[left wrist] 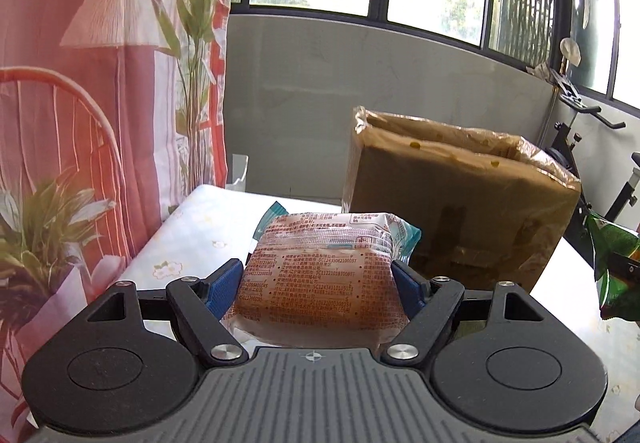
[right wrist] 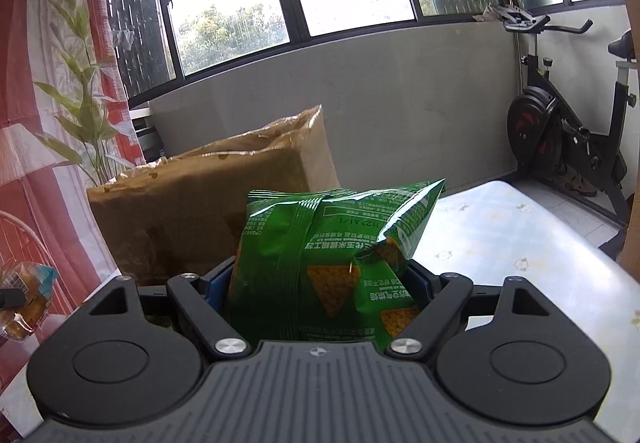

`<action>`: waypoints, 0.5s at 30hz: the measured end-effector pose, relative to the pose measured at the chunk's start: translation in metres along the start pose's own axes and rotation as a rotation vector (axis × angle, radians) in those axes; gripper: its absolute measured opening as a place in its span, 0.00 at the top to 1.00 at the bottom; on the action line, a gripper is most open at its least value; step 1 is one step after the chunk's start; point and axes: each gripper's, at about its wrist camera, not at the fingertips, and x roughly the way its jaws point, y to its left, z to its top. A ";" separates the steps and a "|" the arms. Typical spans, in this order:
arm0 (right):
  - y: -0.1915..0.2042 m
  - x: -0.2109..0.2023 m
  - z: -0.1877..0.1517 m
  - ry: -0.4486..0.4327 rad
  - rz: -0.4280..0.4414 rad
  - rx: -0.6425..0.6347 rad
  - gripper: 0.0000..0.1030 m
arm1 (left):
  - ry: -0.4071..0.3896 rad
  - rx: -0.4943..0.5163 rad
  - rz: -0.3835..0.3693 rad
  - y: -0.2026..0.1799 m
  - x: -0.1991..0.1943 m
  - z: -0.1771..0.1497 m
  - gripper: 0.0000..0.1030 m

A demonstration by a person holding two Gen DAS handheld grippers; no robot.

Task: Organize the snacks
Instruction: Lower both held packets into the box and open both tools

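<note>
The left hand-held gripper (left wrist: 320, 281) pinches a clear, crinkly packet of brown cake (left wrist: 320, 275) at lower centre, its blue pads (left wrist: 224, 287) pressing the sides. The right hand-held gripper (right wrist: 320, 283) clamps a glossy, puffy green chip bag (right wrist: 320, 255). Behind both stands a tape-wrapped cardboard box (left wrist: 460, 211) on the floral-patterned worktop (left wrist: 192, 239).

Both grippers: black linkage arms w/ silver screws, blue pads (left wrist: 224, 285), grey ribbed housing.
</note>
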 end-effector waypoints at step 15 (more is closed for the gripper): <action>0.019 0.030 0.075 -0.115 0.030 -0.068 0.19 | -0.134 0.074 -0.098 -0.054 0.039 0.093 0.21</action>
